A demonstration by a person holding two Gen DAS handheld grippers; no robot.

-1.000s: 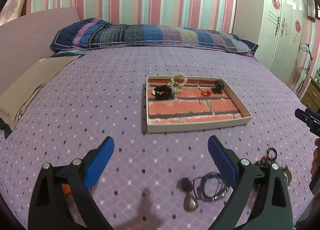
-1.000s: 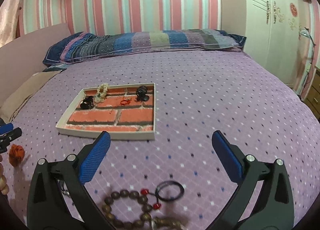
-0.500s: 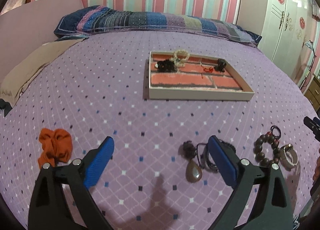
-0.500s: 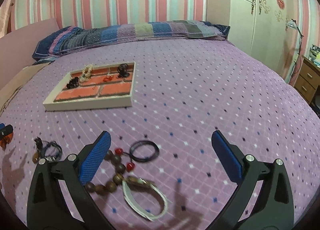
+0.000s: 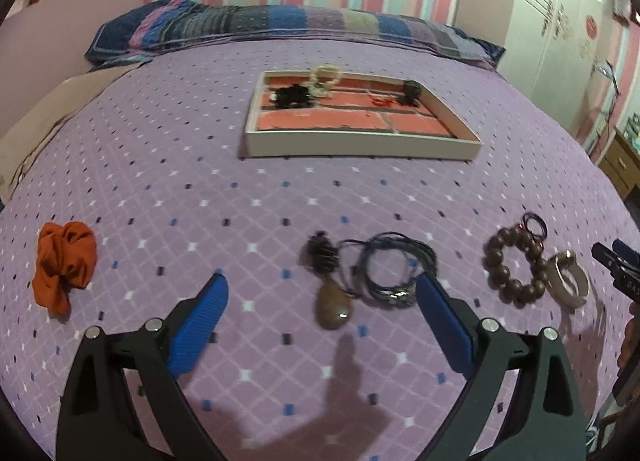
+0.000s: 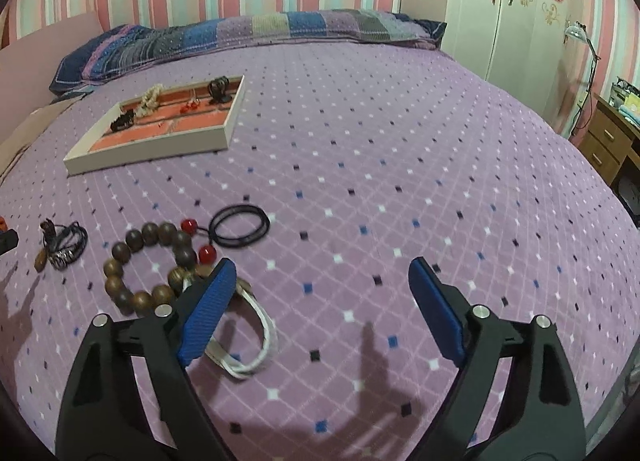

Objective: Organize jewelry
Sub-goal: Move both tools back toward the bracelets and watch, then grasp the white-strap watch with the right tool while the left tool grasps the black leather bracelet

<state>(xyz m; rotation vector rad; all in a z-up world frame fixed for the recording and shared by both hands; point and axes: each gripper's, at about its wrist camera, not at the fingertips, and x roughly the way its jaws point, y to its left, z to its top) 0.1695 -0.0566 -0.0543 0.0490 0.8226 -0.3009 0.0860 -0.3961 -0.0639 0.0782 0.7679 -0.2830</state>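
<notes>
A white tray (image 5: 360, 148) with a brick-pattern floor lies mid-bed, holding several small pieces; it also shows in the right wrist view (image 6: 144, 153). My left gripper (image 5: 322, 293) is open, empty, just short of a brown pendant (image 5: 334, 307) on a coiled dark cord (image 5: 396, 271). A wooden bead bracelet (image 5: 512, 269) and a pale bangle (image 5: 568, 281) lie to its right, an orange scrunchie (image 5: 64, 265) to its left. My right gripper (image 6: 320, 281) is open and empty; its left finger overlaps the bangle (image 6: 256, 349), beside the bead bracelet (image 6: 152, 265) and a black hair tie (image 6: 239, 225).
The purple patterned bedspread (image 6: 400, 165) covers the whole bed. A striped pillow (image 5: 288, 27) lies at the head, a beige cloth (image 5: 52, 109) at the left edge. A white wardrobe (image 6: 504, 9) and a wooden desk (image 6: 608, 137) stand to the right.
Both grippers have pulled back from the tray and tilted down, so the loose jewelry on the bedspread has come into view in front of them. Both stay open and empty.
</notes>
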